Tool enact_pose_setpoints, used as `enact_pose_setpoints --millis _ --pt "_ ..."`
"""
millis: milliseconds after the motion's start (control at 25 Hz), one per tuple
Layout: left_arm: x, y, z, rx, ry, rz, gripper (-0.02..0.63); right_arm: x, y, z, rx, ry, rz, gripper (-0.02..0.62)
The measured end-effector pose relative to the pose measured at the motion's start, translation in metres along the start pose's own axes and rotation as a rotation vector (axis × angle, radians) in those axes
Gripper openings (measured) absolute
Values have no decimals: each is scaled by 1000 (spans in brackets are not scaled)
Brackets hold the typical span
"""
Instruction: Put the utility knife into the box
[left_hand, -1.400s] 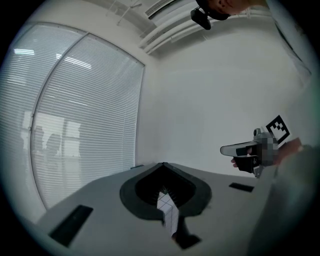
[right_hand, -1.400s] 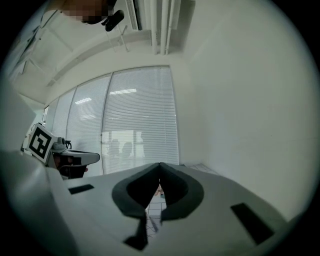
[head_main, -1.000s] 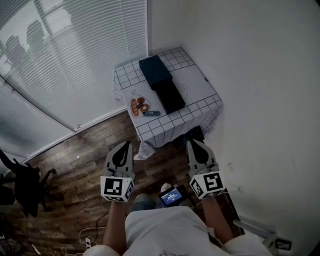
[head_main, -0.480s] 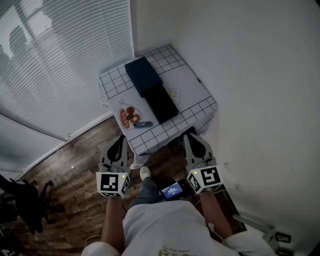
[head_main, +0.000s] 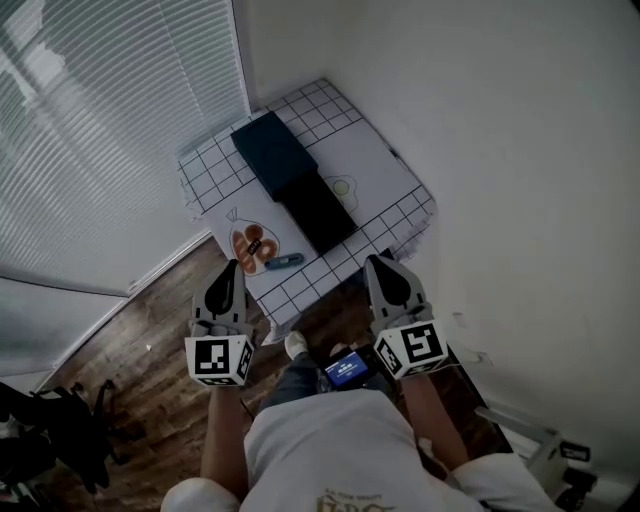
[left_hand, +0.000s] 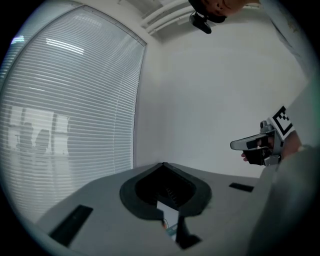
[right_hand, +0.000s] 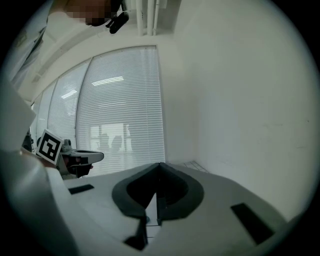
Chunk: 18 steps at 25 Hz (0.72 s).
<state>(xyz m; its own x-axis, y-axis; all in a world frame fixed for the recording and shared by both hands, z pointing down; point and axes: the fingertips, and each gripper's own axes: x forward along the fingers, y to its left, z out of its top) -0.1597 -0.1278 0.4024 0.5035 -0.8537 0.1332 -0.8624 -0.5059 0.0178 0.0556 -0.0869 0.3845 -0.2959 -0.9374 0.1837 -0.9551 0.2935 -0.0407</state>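
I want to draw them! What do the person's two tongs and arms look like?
The left tongs and right tongs are grey, pointed wedges with dark oval hollows. Each carries a white cube printed with black square markers. The person wears a white top.

Plain white walls (head_main: 520, 150) meet a tall window with closed slatted blinds (head_main: 100, 120), pale daylight glowing through. A small table (head_main: 325, 105) under a grid-patterned cloth stands in the corner on a dark wood-plank floor (head_main: 140, 340). At lower left is perhaps a black chair (head_main: 50, 440).
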Motion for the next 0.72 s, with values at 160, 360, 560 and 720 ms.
enact_pose_setpoints --millis 160,360,560,720 --pt "15 5 -3 1 12 -8 8 14 -7 2 2 5 5 6" --pt "32 11 -11 7 61 28 8 29 -25 -3 18 31 16 6" --pt "50 11 -37 3 129 27 8 46 -38 -17 35 68 35 6" --pt "60 3 -60 -4 189 -4 8 53 -41 -36 51 118 47 6"
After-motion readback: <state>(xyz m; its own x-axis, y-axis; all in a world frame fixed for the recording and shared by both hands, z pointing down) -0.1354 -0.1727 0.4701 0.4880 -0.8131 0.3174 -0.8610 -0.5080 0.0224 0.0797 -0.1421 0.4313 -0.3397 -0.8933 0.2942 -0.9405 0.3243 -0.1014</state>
